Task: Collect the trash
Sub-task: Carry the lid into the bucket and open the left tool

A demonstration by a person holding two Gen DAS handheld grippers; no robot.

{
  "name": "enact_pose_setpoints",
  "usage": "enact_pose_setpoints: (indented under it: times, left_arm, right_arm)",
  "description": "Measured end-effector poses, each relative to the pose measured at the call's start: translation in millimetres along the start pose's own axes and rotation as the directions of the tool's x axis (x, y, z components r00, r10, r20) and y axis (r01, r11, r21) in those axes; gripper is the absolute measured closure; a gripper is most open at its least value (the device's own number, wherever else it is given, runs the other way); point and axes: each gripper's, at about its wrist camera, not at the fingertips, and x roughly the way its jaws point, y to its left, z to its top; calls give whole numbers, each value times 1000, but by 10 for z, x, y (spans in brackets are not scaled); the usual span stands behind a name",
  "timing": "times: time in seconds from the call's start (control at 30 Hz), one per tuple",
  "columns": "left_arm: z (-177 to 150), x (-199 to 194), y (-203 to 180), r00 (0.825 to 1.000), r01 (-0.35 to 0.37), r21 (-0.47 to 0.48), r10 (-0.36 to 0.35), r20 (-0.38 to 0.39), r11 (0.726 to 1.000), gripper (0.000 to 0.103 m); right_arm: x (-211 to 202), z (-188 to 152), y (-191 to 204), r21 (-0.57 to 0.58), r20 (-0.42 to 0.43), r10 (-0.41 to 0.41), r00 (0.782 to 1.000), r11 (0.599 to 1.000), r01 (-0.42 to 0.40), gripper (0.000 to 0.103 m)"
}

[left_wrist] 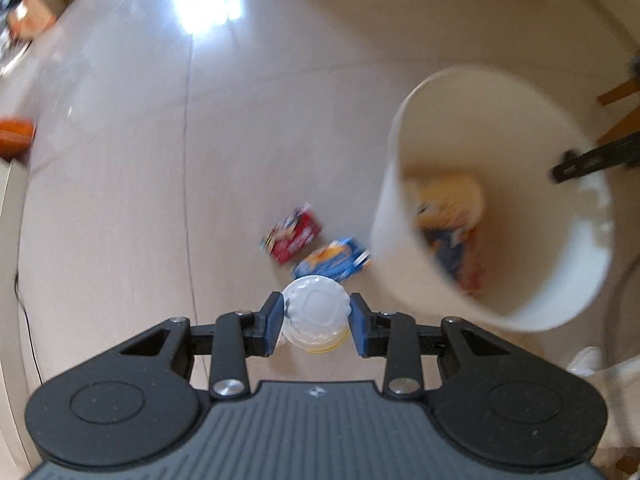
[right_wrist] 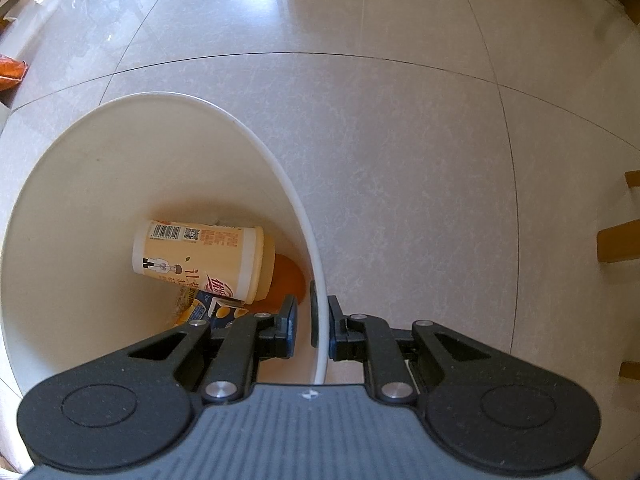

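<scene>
In the left wrist view my left gripper [left_wrist: 316,314] is shut on a clear plastic bottle [left_wrist: 315,312], seen end on with its ribbed white base facing the camera, held above the floor. Below it on the tiles lie a red packet [left_wrist: 292,234] and a blue-and-orange packet [left_wrist: 332,260]. To the right the white trash bin [left_wrist: 404,216] is blurred and holds several wrappers. In the right wrist view my right gripper [right_wrist: 313,322] is shut on the bin's rim [right_wrist: 319,344]. Inside lie a beige drink cup [right_wrist: 200,258] on its side, an orange item [right_wrist: 286,280] and a dark carton [right_wrist: 218,312].
Pale glossy floor tiles [right_wrist: 400,160] spread around the bin. An orange bag [left_wrist: 14,134] lies at the far left edge, also showing as the orange bag [right_wrist: 12,72]. Wooden furniture legs [right_wrist: 620,246] stand at the right. Cardboard clutter [left_wrist: 36,12] sits in the far top-left corner.
</scene>
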Motion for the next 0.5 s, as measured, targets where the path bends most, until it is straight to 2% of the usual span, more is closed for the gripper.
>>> enact_pose_setpoints:
  times: [0.2, 0.5]
  left_arm:
    - [329, -393, -408, 995, 69, 81, -75, 67, 994, 69]
    - [590, -428, -1060, 980, 154, 168, -173, 103, 974, 68]
  right_arm:
    - [-11, -5, 0, 1, 0, 1, 1000, 1000, -1, 85]
    - [-6, -7, -1, 0, 0, 2, 1000, 1000, -2, 85]
